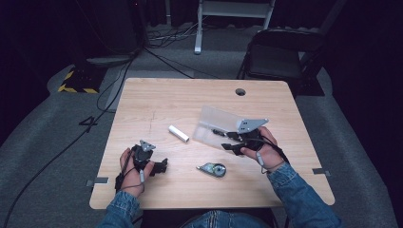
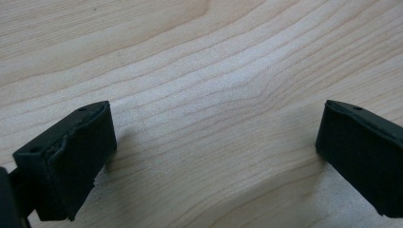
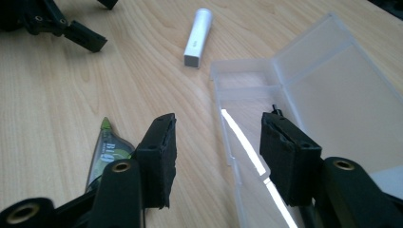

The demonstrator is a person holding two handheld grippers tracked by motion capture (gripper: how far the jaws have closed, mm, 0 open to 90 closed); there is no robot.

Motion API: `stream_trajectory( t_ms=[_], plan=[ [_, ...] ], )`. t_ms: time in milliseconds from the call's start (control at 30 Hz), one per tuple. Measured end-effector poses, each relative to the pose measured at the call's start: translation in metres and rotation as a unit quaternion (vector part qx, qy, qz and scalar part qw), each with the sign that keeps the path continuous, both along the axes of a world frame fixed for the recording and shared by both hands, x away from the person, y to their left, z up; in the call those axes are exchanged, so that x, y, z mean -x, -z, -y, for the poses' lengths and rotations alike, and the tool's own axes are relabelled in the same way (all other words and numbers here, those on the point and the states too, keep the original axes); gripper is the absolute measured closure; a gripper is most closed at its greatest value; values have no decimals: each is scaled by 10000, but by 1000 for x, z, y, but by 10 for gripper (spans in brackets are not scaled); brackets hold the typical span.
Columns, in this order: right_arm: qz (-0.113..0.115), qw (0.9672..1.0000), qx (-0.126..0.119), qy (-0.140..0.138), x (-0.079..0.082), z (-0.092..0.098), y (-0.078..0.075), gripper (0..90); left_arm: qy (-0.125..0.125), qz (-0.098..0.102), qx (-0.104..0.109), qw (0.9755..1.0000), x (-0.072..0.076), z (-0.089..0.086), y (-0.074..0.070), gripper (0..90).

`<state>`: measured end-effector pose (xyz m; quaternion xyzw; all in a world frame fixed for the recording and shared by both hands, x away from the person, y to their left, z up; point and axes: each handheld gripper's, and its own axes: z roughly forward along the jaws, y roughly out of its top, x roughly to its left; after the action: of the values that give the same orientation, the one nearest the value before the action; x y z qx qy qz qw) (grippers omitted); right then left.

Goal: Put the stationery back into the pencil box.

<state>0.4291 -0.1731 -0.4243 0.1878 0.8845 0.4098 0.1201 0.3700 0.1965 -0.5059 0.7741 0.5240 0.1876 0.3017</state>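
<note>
A clear plastic box (image 1: 214, 124) lies at the table's middle right with its lid swung open behind it. My right gripper (image 1: 229, 141) hovers at the box's near right end, open; in the right gripper view its jaws (image 3: 218, 156) straddle the box's front wall (image 3: 228, 142) without pressing on it. A small dark item (image 3: 274, 108) inside the box peeks from behind the right jaw. A white tube (image 1: 179, 133) (image 3: 198, 38) lies left of the box. A green-and-clear tape dispenser (image 1: 212, 169) (image 3: 107, 147) sits near the front. My left gripper (image 1: 164, 166) (image 2: 214, 156) stands open over bare wood.
The wooden table (image 1: 157, 95) has a cable hole (image 1: 240, 91) near its far edge. A dark folding chair (image 1: 280, 57) stands behind the table at the right. Cables (image 1: 109, 85) trail across the grey floor at the left. The left gripper's jaws (image 3: 81, 35) show far off in the right gripper view.
</note>
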Motion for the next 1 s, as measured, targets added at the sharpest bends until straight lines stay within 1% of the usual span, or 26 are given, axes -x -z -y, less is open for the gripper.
stream_trajectory(
  t_ms=[133, 400, 500, 733, 800, 867, 900, 1000],
  plan=[
    [-84, 9999, -18, -100, 5, -8, 1, 451, -1, 1, 2, 10000, 0, 0, 0, 0],
    [-181, 9993, 100, -316, 16, -22, 3, 429, 1, 1, 0, 10000, 0, 0, 0, 0],
    [-192, 9991, 140, -345, 18, -25, 4, 421, -1, 0, 1, 10000, 0, 0, 0, 0],
    [-291, 9981, 284, -457, 22, -33, 9, 399, 0, 0, 0, 10000, 0, 0, 0, 0],
    [-288, 9979, 319, -493, 23, -35, 10, 397, -1, 0, 1, 10000, 0, 0, 0, 0],
    [-361, 9970, 380, -577, 25, -39, 13, 389, -1, 1, 1, 10000, 0, 0, 0, 0],
    [-361, 9970, 380, -577, 25, -39, 13, 389, -1, 1, 1, 10000, 0, 0, 0, 0],
    [-448, 9957, 491, -652, 27, -44, 18, 373, -1, 1, 2, 10000, 0, 0, 0, 0]
  ],
)
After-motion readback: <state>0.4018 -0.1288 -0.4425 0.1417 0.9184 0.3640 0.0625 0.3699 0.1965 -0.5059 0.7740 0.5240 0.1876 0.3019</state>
